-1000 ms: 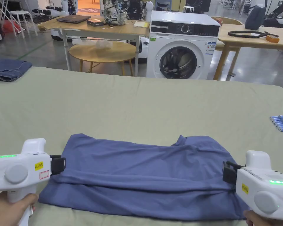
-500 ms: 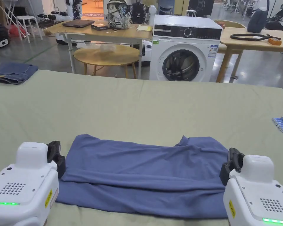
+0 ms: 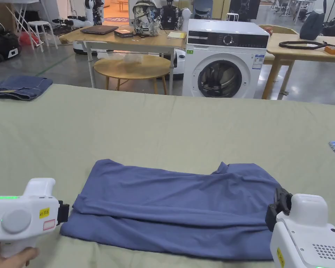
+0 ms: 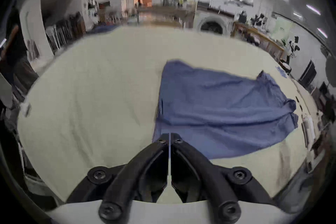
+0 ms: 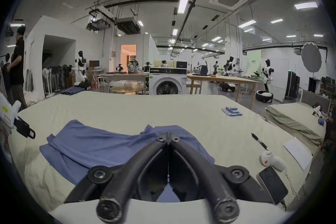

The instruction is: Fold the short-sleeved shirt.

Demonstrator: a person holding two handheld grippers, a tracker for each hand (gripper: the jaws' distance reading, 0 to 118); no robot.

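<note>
Shirt [image 3: 173, 206] status: the blue garment lies on the green bed cover [image 3: 163, 129], near our edge, already doubled lengthwise so that an upper layer overlaps a lower one, with a small raised bunch at its far right corner.

We hold the left gripper [image 3: 63, 213] just beside the shirt's left edge. In the left gripper view its jaws are closed together with only a thin slit between them, and they hold no cloth. We hold the right gripper [image 3: 277, 209] at the shirt's right edge. In the right gripper view its jaws are likewise closed tip to tip, over the fabric, with nothing clamped between them.

We judge that the next step is to take the two ends and fold crosswise. Possible faults:

- Closed jaws pushed into the edge would shove and wrinkle the cloth instead of gripping it.
- Gripping the top layer alone would peel open the existing fold.
- The bunched corner, if left unflattened, would be trapped inside the next fold.
- Uneven lifting of the two ends would skew the edges.
</note>
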